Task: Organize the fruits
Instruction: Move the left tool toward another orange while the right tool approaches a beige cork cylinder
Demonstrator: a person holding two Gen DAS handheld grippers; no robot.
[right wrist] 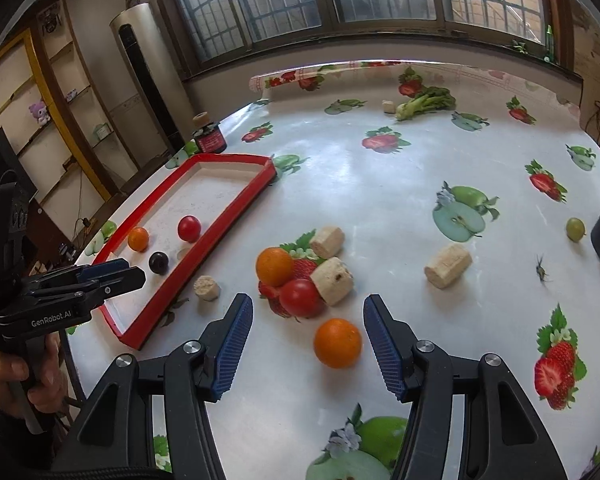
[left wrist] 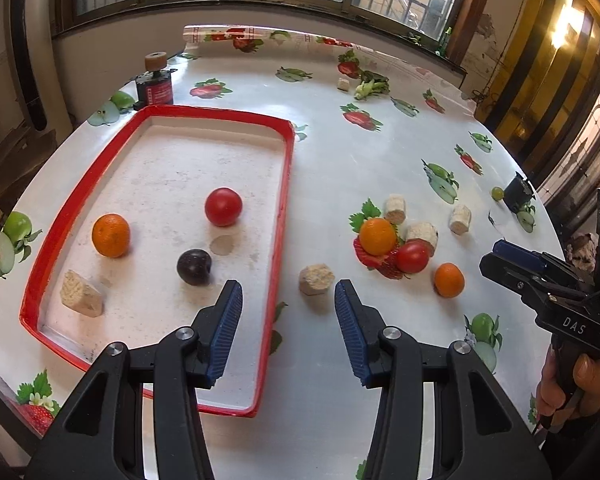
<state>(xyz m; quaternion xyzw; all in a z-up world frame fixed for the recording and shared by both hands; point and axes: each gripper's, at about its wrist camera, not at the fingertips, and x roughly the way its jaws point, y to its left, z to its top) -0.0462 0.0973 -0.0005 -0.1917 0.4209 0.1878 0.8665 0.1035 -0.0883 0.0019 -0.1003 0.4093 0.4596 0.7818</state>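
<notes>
Left wrist view: left gripper (left wrist: 288, 300), jaws apart & empty, hangs over red tray (left wrist: 161, 113) w/ orange (left wrist: 111, 235), tomato (left wrist: 223, 207), plum (left wrist: 194, 267) inside; right wrist view: right gripper (right wrist: 308, 316), jaws apart, nothing gripped, loose orange (right wrist: 337, 343) on table btw them.

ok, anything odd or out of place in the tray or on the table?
One thing: a beige foam chunk lies in the red tray among the fruit: an orange, a tomato and a dark plum. It is not fruit; similar chunks lie out on the table. Nothing looks spilled or damaged.
</notes>
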